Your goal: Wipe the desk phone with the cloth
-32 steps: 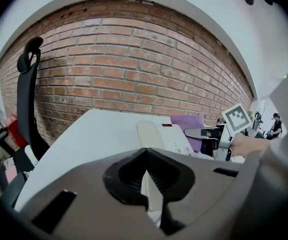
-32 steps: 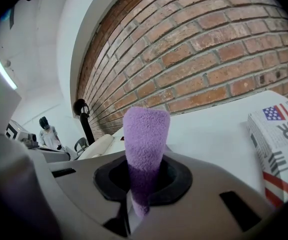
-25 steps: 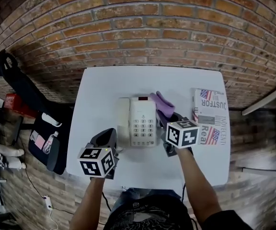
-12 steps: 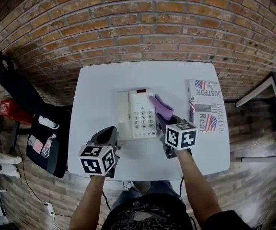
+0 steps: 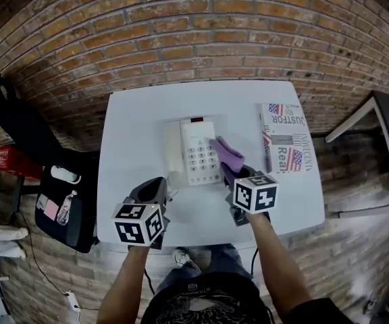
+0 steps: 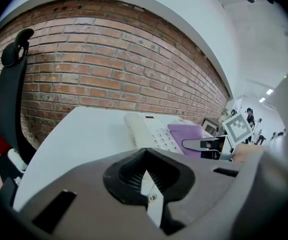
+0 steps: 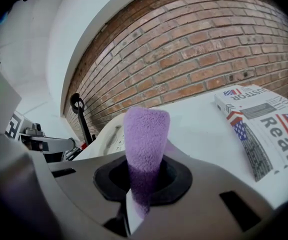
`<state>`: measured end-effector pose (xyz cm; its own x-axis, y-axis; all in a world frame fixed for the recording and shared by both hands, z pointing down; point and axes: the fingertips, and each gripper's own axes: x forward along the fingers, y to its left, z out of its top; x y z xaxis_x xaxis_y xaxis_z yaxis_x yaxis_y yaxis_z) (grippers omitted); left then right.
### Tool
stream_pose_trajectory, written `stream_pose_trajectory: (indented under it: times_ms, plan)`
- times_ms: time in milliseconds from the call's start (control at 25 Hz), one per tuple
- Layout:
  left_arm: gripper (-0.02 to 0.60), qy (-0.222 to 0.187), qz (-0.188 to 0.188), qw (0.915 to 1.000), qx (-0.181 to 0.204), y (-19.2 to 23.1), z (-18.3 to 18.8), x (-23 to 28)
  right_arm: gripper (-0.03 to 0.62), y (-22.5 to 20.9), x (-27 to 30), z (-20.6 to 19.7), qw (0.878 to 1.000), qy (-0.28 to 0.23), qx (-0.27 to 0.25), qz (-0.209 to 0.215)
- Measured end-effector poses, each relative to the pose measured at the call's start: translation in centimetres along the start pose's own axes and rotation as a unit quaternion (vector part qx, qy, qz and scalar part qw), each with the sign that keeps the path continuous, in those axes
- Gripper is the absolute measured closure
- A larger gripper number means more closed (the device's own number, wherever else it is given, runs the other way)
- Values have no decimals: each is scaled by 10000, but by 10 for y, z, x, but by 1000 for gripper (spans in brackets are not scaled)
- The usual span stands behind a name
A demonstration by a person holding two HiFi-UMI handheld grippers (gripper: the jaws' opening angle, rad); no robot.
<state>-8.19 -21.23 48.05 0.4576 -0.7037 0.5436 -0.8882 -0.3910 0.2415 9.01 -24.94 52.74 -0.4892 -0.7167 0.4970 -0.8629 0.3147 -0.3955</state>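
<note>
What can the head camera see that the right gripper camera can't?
Only the head view shows the person's arms and the black bag beside the table. Only the right gripper view shows, close up, the right gripper with its jaws shut on the purple cloth, which sticks up out of them. Both views show the cloth, the desk phone, the newspaper, the white table and the brick wall.
</note>
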Motion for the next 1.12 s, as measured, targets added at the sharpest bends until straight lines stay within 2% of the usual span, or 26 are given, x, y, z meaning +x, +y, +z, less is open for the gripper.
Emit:
stream_pose_trajectory:
  times_ms: [560,1120]
  plan:
    - [577,-35,-331,9994,106,-1,-16,-20,549,17,-27,-30,9986,-187,379,-313]
    - [577,-73,-457,9985,282,10,-28,-51,549,53,-27,-52,9930,-580,975,-336]
